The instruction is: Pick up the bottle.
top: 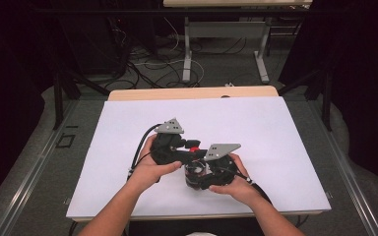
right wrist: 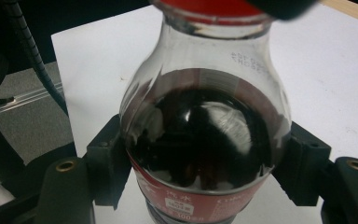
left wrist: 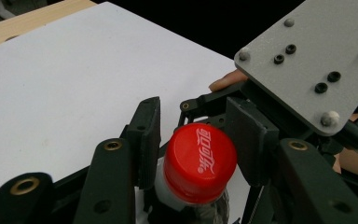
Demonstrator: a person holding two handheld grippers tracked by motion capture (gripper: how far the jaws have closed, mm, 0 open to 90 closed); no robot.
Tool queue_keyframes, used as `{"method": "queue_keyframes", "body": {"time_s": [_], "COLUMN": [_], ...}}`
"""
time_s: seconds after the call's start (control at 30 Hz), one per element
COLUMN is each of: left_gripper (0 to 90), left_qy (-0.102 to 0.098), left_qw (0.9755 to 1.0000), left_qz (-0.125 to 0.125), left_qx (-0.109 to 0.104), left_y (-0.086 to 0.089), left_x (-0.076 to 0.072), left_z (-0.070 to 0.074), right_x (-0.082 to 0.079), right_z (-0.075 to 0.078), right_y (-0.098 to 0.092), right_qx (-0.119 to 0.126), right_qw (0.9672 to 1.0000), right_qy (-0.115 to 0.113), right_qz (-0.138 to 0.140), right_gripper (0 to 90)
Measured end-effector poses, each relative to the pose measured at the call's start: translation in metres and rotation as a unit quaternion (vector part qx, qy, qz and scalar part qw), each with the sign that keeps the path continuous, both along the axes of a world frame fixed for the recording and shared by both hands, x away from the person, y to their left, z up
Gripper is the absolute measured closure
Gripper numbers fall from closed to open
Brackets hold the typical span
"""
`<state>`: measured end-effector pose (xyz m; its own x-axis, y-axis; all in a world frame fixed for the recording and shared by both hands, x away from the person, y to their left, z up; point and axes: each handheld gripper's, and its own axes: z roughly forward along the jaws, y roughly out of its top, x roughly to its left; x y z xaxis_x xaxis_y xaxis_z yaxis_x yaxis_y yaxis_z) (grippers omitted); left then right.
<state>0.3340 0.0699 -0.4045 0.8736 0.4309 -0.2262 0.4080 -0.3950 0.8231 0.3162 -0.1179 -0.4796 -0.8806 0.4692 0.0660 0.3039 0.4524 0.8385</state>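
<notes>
We steady the bottle (right wrist: 205, 140) on the white table (top: 275, 128) with our right gripper (right wrist: 205, 182) clamped on it; our left gripper (left wrist: 193, 140) brackets the red cap (left wrist: 199, 161) (contact unclear), which remains on.

Small clear bottle (right wrist: 205, 135), upright on white table (top: 275, 137) near front edge. Dark drink to shoulder, red label low on body. Red cap (left wrist: 199, 161) on, white script.
</notes>
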Motion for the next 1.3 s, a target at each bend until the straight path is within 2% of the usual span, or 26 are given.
{"method": "queue_keyframes", "body": {"time_s": [0.03,0.13,0.23,0.27,0.3,0.33,0.4,0.43,0.5,0.57,0.63,0.67,0.73,0.83,0.97,1.07,1.17,1.3], "left_gripper": [57.4,60.6,61.3,61.4,61.5,61.5,61.5,61.5,61.4,61.0,55.2,52.1,49.5,47.9,44.8,42.7,42.3,47.7], "left_qy": [-0.002,-0.01,-0.014,-0.01,-0.012,-0.012,-0.018,-0.019,-0.026,-0.03,-0.037,-0.037,-0.031,-0.031,-0.017,-0.024,-0.026,-0.024], "left_qw": [1.0,0.9998,0.9985,0.9977,0.9956,0.9956,0.9928,0.9916,0.9906,0.9911,0.992,0.9923,0.9935,0.9959,0.9987,0.9991,0.9993,0.9996], "left_qz": [0.003,0.016,0.049,0.064,0.09,0.09,0.113,0.124,0.131,0.126,0.118,0.117,0.108,0.084,0.048,0.03,0.021,0.005], "left_qx": [-0.003,0.009,0.019,0.02,0.026,0.026,0.036,0.029,0.031,0.027,0.024,0.021,0.017,0.016,0.01,0.015,0.013,0.012], "left_y": [-0.002,-0.008,-0.013,-0.015,-0.018,-0.018,-0.02,-0.022,-0.024,-0.025,-0.023,-0.023,-0.019,-0.012,-0.004,0.0,0.004,0.008], "left_x": [0.0,-0.002,-0.005,-0.006,-0.008,-0.008,-0.01,-0.012,-0.014,-0.015,-0.016,-0.016,-0.015,-0.014,-0.013,-0.011,-0.008,-0.006], "left_z": [-0.001,0.0,0.0,0.0,0.0,0.0,0.001,0.001,0.002,0.003,0.005,0.006,0.009,0.012,0.013,0.011,0.01,0.008], "right_x": [0.0,-0.001,0.001,0.0,0.0,0.0,0.0,0.001,0.001,0.001,0.001,0.001,0.002,0.002,0.002,0.001,0.0,0.0], "right_z": [0.001,-0.001,-0.002,-0.001,-0.002,-0.002,-0.003,-0.002,-0.002,-0.001,0.001,0.0,0.0,0.0,0.001,0.001,0.001,0.001], "right_y": [0.0,0.002,0.001,0.0,0.001,0.001,0.002,0.002,0.001,0.0,-0.002,-0.002,-0.003,-0.004,-0.004,-0.002,-0.001,-0.001], "right_qx": [-0.004,-0.003,-0.006,-0.012,-0.016,-0.016,-0.015,-0.013,-0.011,-0.01,-0.01,-0.002,-0.003,-0.004,-0.001,0.005,0.001,0.005], "right_qw": [1.0,1.0,0.9999,0.9998,0.9996,0.9996,0.9991,0.9991,0.9991,0.9992,0.9995,0.9994,0.9995,0.9996,0.9999,0.9999,1.0,1.0], "right_qy": [0.003,-0.003,-0.007,-0.002,-0.003,-0.003,-0.012,-0.01,-0.01,-0.013,-0.005,-0.008,-0.007,-0.006,0.001,-0.004,-0.003,-0.002], "right_qz": [0.002,-0.003,-0.015,-0.019,-0.022,-0.022,-0.038,-0.04,-0.04,-0.036,-0.031,-0.034,-0.032,-0.029,-0.015,-0.011,-0.005,0.001], "right_gripper": [30.1,30.1,30.1,30.1,30.1,30.1,30.1,30.1,30.1,30.1,30.1,30.0,30.0,30.1,30.1,30.0,30.0,30.0]}}
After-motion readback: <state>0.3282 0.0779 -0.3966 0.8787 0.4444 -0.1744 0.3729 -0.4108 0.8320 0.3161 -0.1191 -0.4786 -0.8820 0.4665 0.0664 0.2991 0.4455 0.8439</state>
